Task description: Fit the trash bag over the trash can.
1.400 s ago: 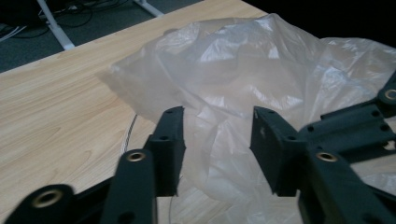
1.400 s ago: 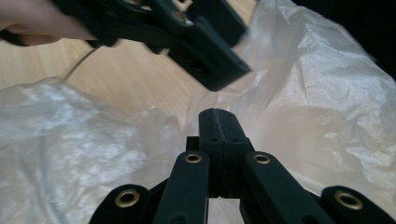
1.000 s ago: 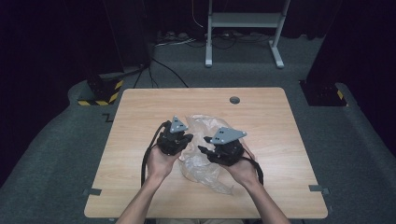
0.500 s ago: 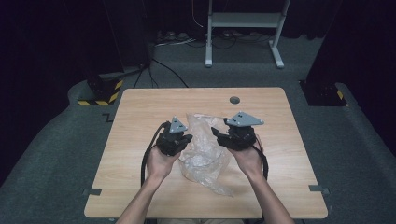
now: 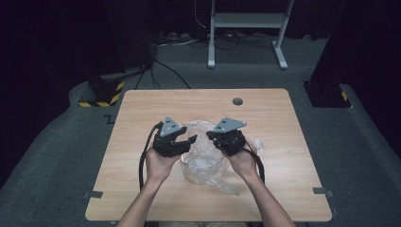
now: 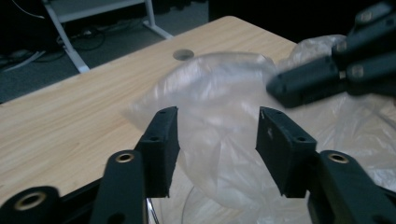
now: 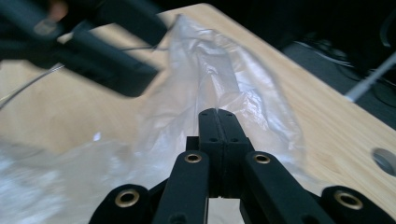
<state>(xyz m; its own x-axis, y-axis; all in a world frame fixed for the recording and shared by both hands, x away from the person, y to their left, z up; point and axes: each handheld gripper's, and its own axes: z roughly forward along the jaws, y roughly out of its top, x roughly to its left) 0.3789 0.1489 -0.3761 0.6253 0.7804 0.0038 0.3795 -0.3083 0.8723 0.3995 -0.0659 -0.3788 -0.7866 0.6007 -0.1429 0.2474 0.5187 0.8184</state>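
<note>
While the right gripper (image 7: 218, 113) pinched a fold of the clear plastic bag (image 5: 204, 158) at mid-table (image 5: 142, 106), the left gripper (image 6: 217, 135) stood spread, its jaws flanking the film.

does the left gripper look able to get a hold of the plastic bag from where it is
Probably yes. The left gripper is open, and a fold of the plastic bag already lies between its jaws with nothing in front. The right gripper is shut on the bag's far side, holding it up.

A light wooden table (image 5: 156, 101) is set on grey carpet (image 5: 61, 146); a white metal stand (image 5: 246, 21) is seen against darkness behind.
</note>
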